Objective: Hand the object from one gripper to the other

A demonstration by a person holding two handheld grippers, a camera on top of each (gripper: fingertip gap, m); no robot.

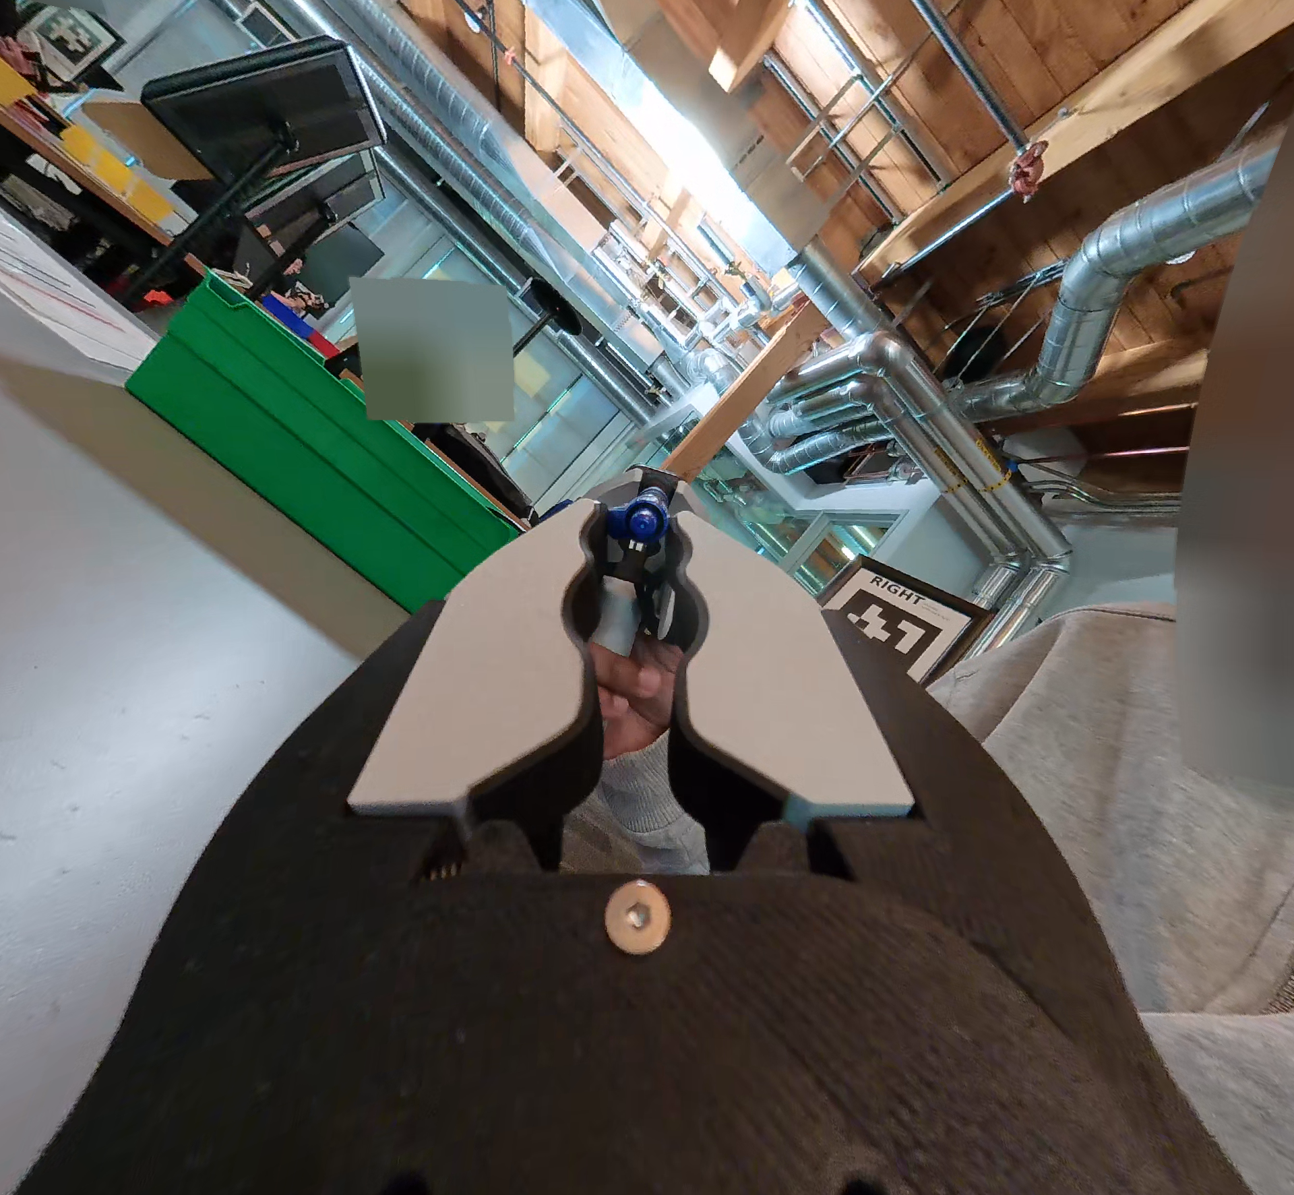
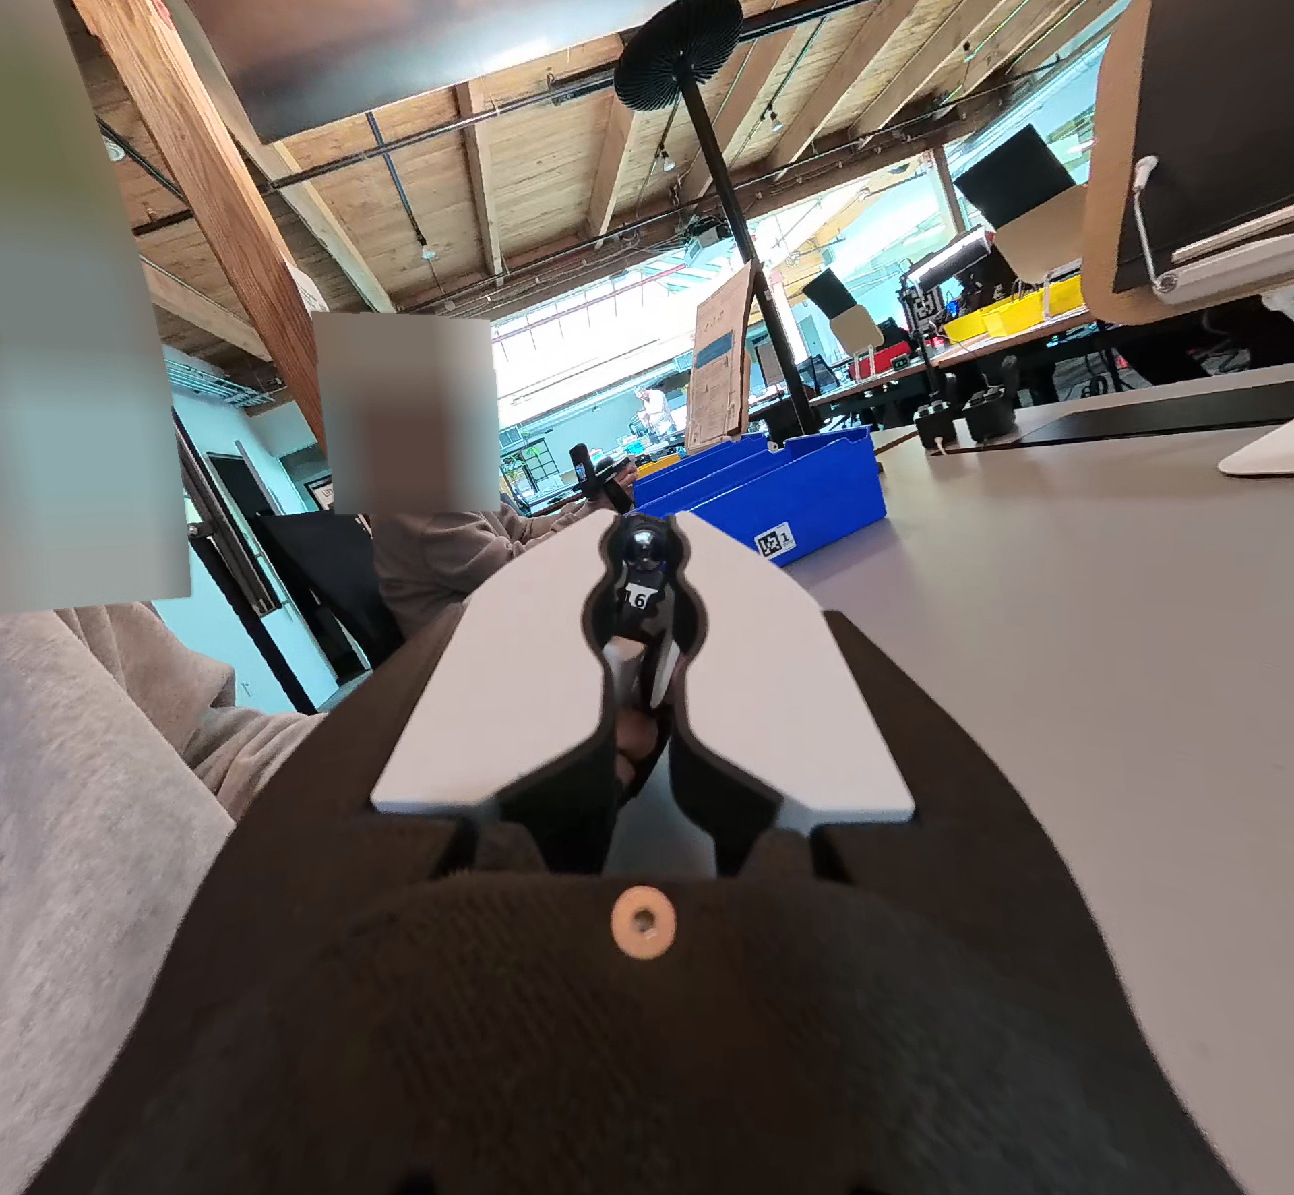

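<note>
A small blue and black object (image 1: 638, 523) with a round knob sits between the tips of my left gripper (image 1: 638, 510), whose jaws are nearly together around it. In the right wrist view the same object (image 2: 641, 549) shows as a dark glossy knob with a small white tag, held between the tips of my right gripper (image 2: 641, 528). The two grippers face each other tip to tip, raised above the table. Through each gap I see the other gripper's grey pads (image 1: 620, 622) and a hand behind. Both grippers appear closed on the object.
Stacked green bins (image 1: 315, 433) stand on the grey table (image 1: 105, 636) to the left. A blue bin (image 2: 763, 496) sits on the table (image 2: 1050, 636) ahead right, and a monitor (image 2: 1204, 111) stands at far right. A beige sleeve (image 2: 105, 776) is close by. Another person (image 2: 434, 559) sits beyond. Left tips to right tips: about 7 cm.
</note>
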